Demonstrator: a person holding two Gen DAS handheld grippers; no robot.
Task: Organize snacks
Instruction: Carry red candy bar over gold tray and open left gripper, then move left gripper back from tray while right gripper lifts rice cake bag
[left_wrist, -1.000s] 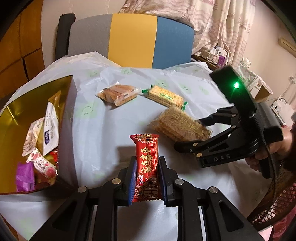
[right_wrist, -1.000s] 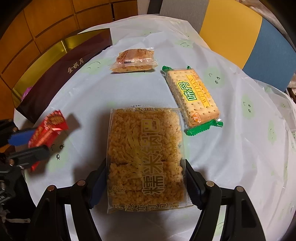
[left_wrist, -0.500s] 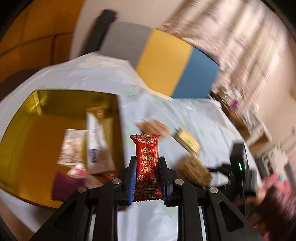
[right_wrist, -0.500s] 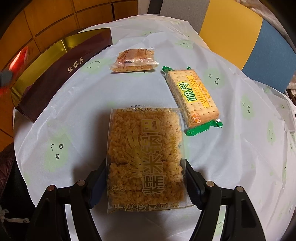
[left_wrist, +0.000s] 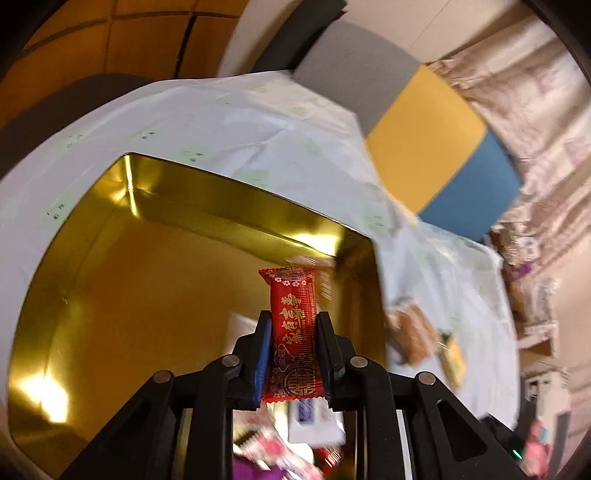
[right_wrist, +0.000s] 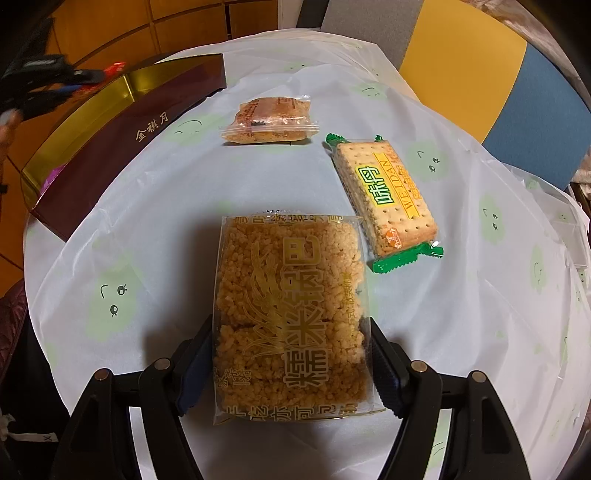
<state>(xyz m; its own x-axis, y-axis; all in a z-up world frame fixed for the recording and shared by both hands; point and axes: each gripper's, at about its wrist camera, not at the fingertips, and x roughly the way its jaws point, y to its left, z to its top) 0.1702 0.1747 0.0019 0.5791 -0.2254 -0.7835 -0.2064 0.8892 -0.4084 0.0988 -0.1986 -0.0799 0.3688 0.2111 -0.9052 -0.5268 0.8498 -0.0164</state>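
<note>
Red snack packet (left_wrist: 293, 332) clamped upright in the left gripper (left_wrist: 293, 358), over the open gold tin (left_wrist: 122, 266).

Small wrapped sweets (left_wrist: 273, 450) lie in the tin's near corner. On the pale tablecloth (right_wrist: 155, 221) the right gripper (right_wrist: 291, 365) has its wide-set jaws against both long sides of the rice-cracker pack (right_wrist: 291, 314). Just beyond lies a green-ended biscuit pack (right_wrist: 384, 195), and a clear-wrapped pastry (right_wrist: 269, 120) sits farther off, near the tin's maroon outer wall (right_wrist: 122, 147).

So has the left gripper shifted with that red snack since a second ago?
Yes. The left gripper, shut on the red snack, swung from over the tablecloth leftward to above the gold tin.
</note>
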